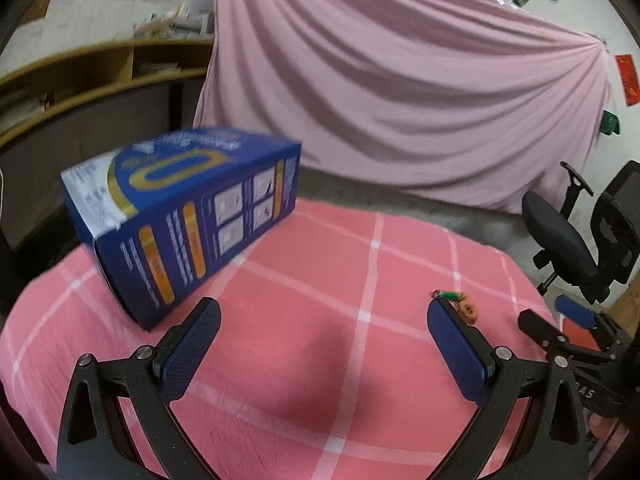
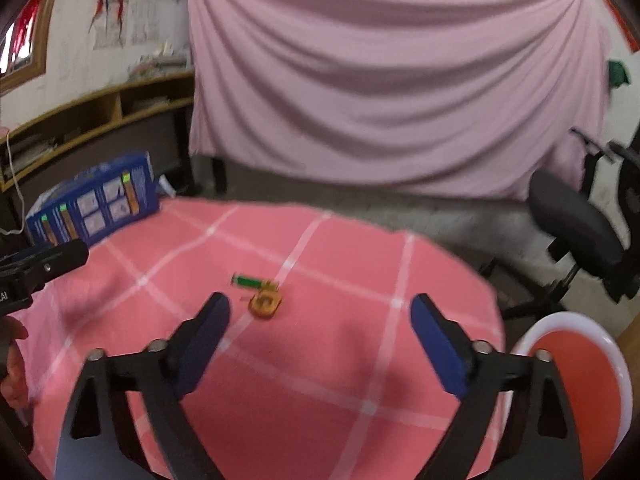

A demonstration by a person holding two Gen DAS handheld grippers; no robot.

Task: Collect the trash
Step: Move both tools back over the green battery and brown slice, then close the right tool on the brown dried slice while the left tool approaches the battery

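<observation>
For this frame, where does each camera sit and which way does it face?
Left wrist: on the left gripper, looking down over the pink cloth at the blue box; its open fingers show.
Right wrist: on the right gripper, facing the small orange and green litter; open fingers, a hand at the edge.
Shared: cloth, box, litter, office chair.

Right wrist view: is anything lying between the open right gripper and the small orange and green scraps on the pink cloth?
Nothing visible. Only bare pink checked cloth separates the right gripper from the orange scrap and green scrap. The blue box sits far left.
</observation>
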